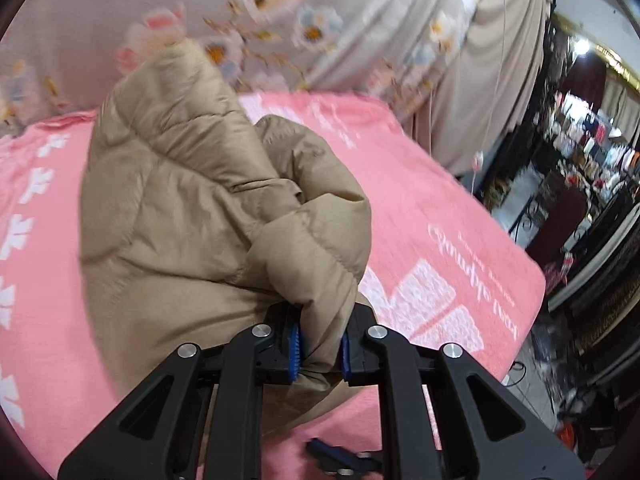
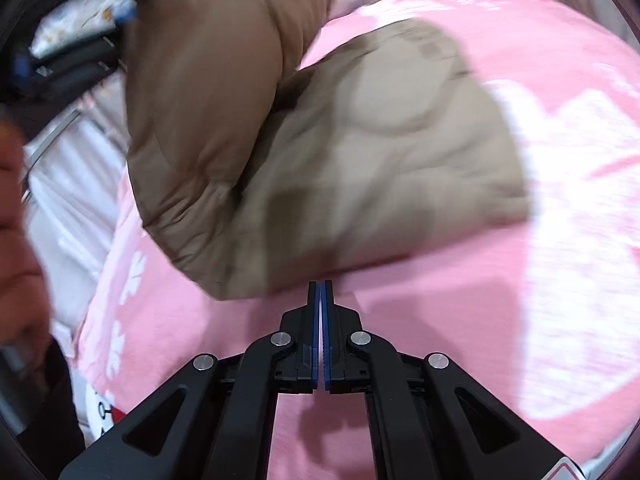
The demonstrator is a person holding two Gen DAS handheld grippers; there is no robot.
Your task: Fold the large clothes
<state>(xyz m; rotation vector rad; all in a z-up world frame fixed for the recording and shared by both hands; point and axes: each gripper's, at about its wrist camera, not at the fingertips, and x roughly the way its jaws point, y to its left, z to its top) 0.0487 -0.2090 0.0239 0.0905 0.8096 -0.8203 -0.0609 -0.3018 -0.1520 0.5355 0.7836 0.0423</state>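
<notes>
your left hand-held gripper [image 1: 318,346] points down at a slant toward the bed, and its blue pads [image 1: 295,345] are pinched on a bunched fold of the tan puffer jacket [image 1: 208,200]. the jaws stand only a little apart, with the cloth filling the gap between them. from that grip the jacket rises in a puffy heap in front of the camera, above the pink blanket [image 1: 432,200] that covers the bed.

your right hand-held gripper [image 2: 322,292] also tilts down toward the bed. its jaws are pressed fully together and nothing is between them. its tips sit just short of the near edge of the jacket [image 2: 360,168]; whether they touch it you cannot tell through the blur. in the right wrist view most of the jacket lies on the blanket [image 2: 440,340], while one part is lifted up at the upper left. a hand [image 2: 16,232] shows blurred at the left edge.
</notes>
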